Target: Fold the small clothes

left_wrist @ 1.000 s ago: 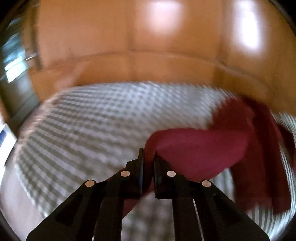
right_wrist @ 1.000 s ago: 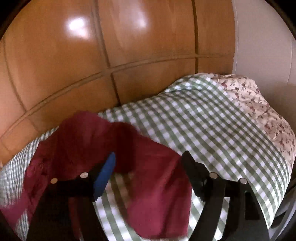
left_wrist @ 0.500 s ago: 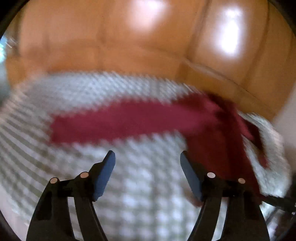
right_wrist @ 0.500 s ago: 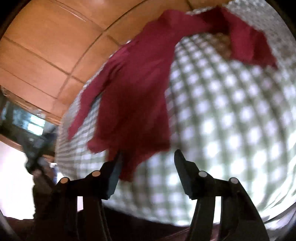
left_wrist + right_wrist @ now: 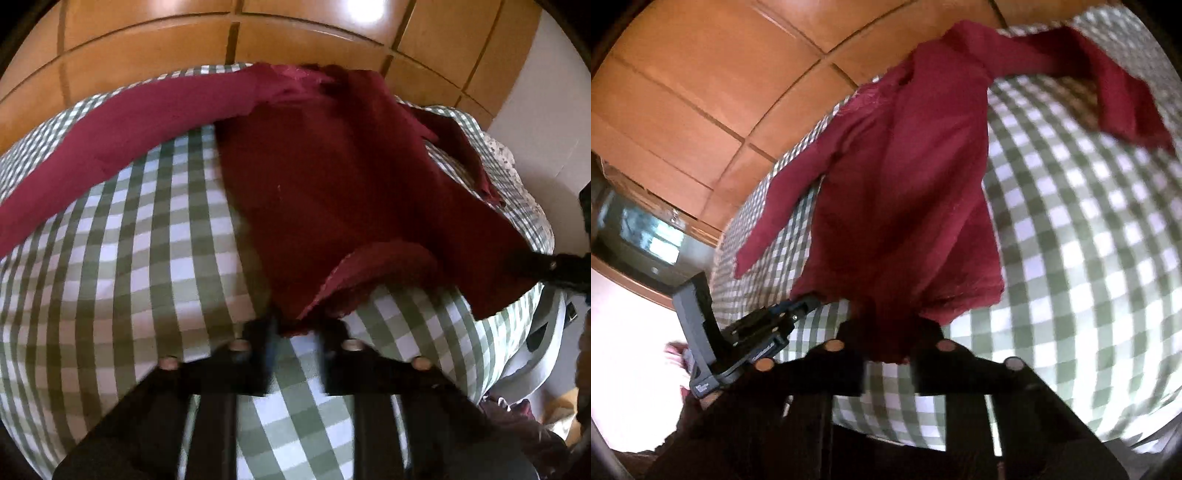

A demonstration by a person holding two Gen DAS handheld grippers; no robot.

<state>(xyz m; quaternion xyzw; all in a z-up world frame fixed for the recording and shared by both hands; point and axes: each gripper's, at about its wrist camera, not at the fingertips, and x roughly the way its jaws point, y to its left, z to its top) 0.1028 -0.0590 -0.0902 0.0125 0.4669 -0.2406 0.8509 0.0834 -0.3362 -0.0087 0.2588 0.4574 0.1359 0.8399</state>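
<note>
Two grippers now sit at the near hem of the maroon long-sleeved top [image 5: 332, 192], and that is the change you should read first. In the left wrist view, half a second ago your left gripper [image 5: 297, 332] stood wide open above the green-and-white checked bedcover [image 5: 155, 258] with the garment well ahead of it; a second ago it was clamped on a lifted sleeve. Now the top lies spread on the cover, one sleeve [image 5: 122, 136] stretched out to the left toward the wooden headboard [image 5: 147, 48], and the jaws have narrowed around the near-left hem corner, which dips between them. The fingers are blurred, so you cannot tell from here whether they have closed fully on the cloth. At the right edge of this view your other gripper reaches the opposite hem corner. In the right wrist view, the jaws that were spread half a second ago with the hem just ahead now stand close together, and the right gripper [image 5: 888, 347] looks clamped on a bunch of the hem, which gathers into folds between the fingers. The body of the top [image 5: 908, 192] runs away from you toward the headboard, one sleeve [image 5: 783, 206] to the left and the other [image 5: 1108, 96] thrown across the far right. Your left gripper [image 5: 798, 308] shows at the left, its tips at the far hem corner. Judged from this, laying out is done and the first fold, hem toward collar, is about to begin.
</note>
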